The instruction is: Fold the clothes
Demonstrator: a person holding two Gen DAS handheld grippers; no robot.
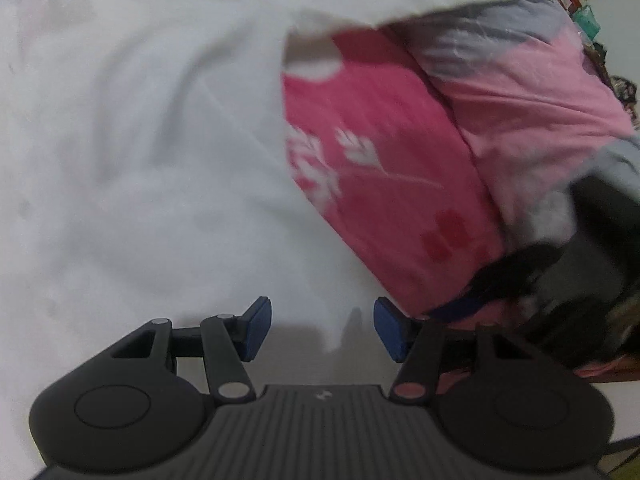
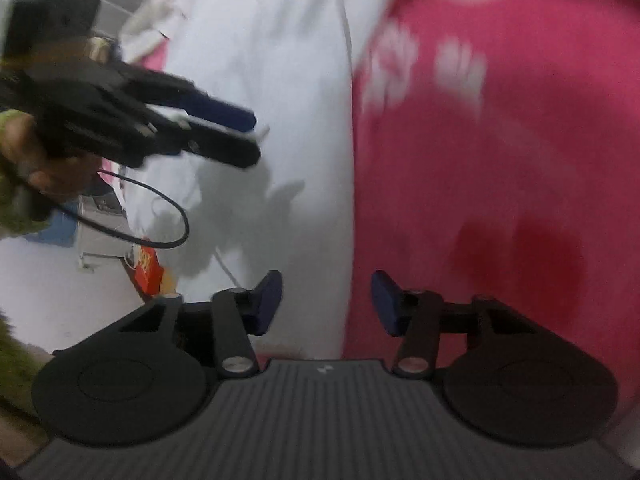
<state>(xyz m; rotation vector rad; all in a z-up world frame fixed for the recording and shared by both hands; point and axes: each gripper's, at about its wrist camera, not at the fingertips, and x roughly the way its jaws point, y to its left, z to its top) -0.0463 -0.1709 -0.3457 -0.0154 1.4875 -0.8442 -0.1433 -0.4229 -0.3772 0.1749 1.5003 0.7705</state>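
White shirt [image 1: 140, 152] lies spread on a pink floral bedsheet [image 1: 380, 184], filling left wrist view from 9 to 12 o'clock; its edge runs between the L tongs [image 1: 322, 330], which stand apart w/ nothing gripped, just above the cloth. In right wrist view, shirt [image 2: 272, 80] sits at 11–12, sheet at 1–4. R tongs [image 2: 326, 304] also apart, empty, over the shirt/sheet edge. L tongs appear there at 9–10 o'clock [image 2: 250, 136], hand [image 2: 48, 168] behind, cable looped below. Pink-grey bundle [image 1: 520, 92] at 2 o'clock, left view.
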